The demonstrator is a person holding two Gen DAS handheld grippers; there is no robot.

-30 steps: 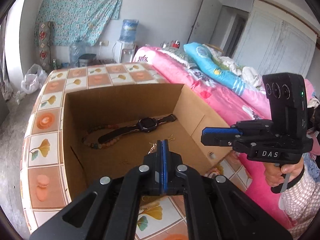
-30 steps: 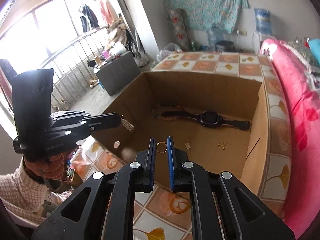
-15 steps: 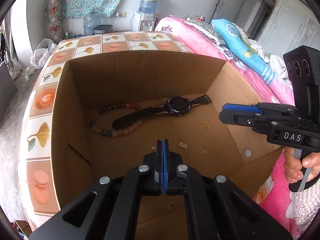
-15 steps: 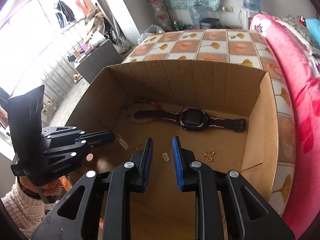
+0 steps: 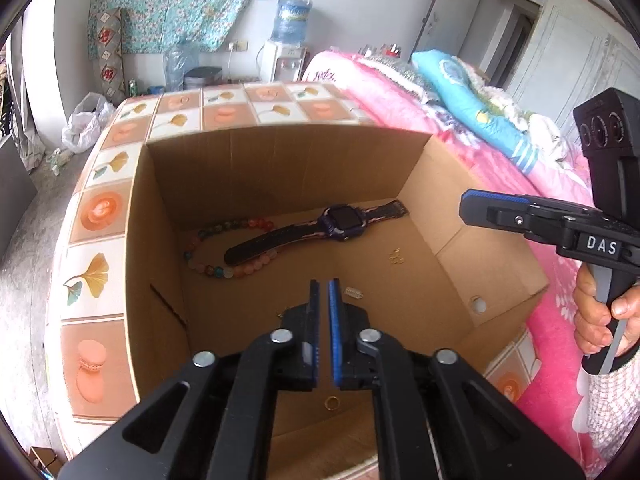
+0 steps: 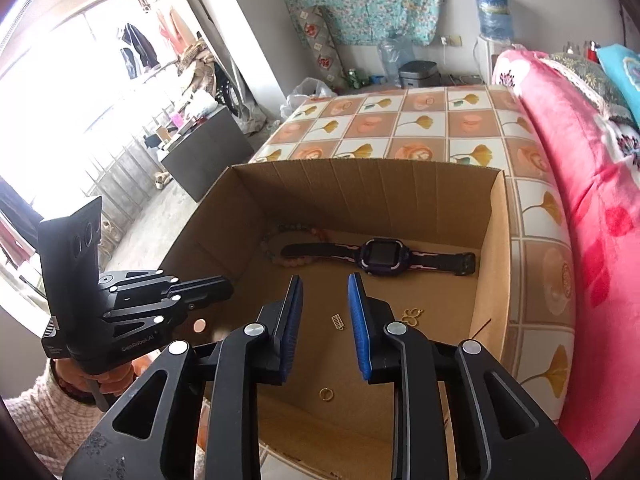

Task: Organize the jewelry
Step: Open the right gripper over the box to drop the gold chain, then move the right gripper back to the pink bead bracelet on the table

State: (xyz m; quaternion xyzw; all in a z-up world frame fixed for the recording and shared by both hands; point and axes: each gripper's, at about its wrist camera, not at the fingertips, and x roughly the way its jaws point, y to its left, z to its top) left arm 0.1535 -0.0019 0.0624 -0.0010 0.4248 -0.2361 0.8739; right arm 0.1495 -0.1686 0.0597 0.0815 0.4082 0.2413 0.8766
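A home bedroom: pink-quilted bed (image 5: pixel 420 96), pillow (image 5: pixel 460 92), water dispenser (image 5: pixel 286 46).

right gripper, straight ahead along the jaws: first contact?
Probably the small silver clasp on the cardboard box floor, seen between the open jaws of the right gripper; the watch lies farther on. Depth is unclear.

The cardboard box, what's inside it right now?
Inside the cardboard box lie a purple watch, a bead bracelet partly under its strap, a gold ring, and small clips and charms. The grippers hide part of the near floor.
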